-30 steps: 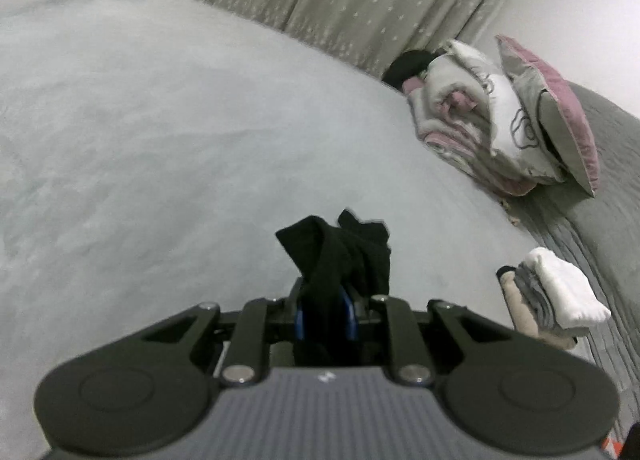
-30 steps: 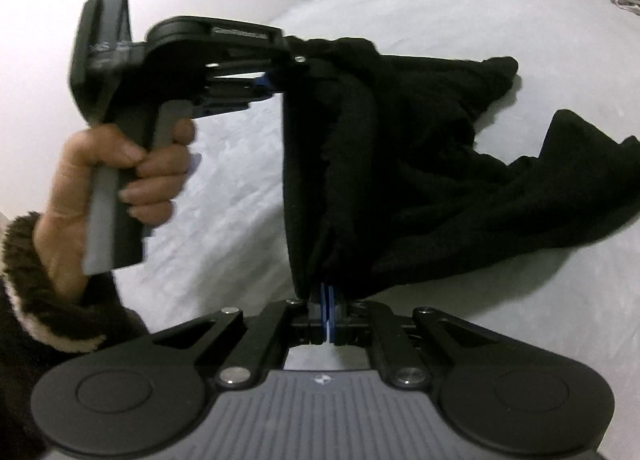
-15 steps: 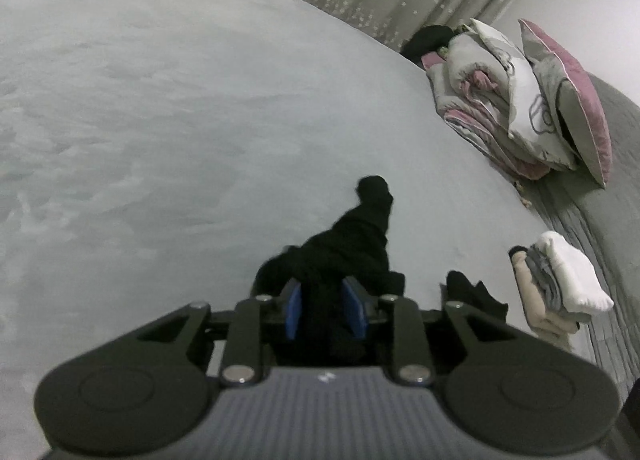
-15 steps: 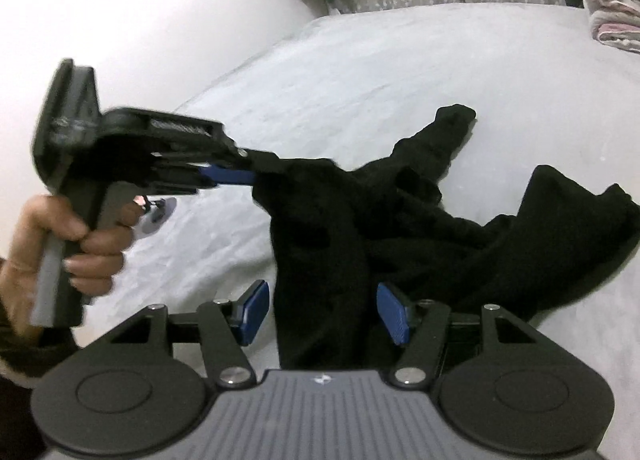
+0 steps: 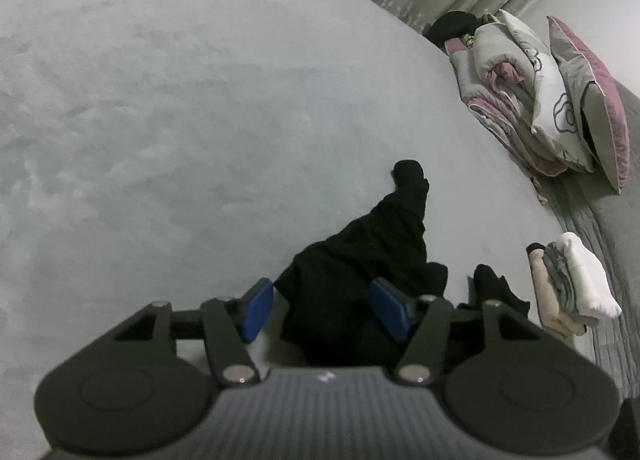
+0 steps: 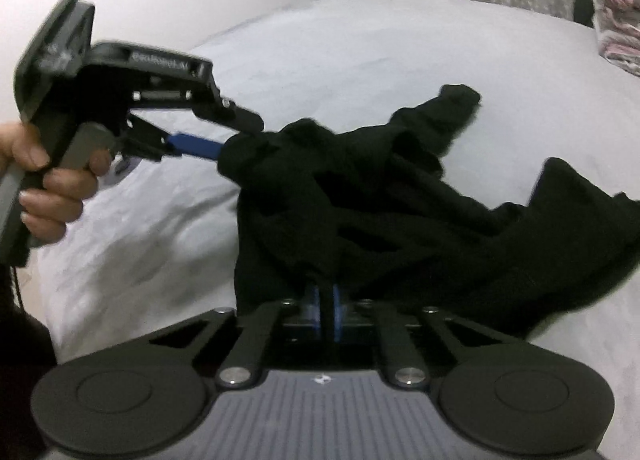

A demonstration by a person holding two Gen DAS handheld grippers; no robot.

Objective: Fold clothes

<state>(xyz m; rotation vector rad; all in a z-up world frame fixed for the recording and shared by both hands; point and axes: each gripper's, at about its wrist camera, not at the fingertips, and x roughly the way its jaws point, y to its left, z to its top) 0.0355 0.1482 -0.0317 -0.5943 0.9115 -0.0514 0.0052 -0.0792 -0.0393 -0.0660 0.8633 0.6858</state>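
The left gripper [image 5: 322, 306] at the bottom of its own view is matte black, with a ribbed grey housing bearing a small white mark, two round black discs at the lower corners, angular link arms pinned by silver screws, and blue pads [image 5: 256, 309] on its fingers. The right gripper [image 6: 326, 314] at the bottom of its view has the same build. At the left of that view the left gripper shows a grey trigger, a blurred white marking and a hand [image 6: 48, 184] above a dark sleeve [image 6: 20, 380].
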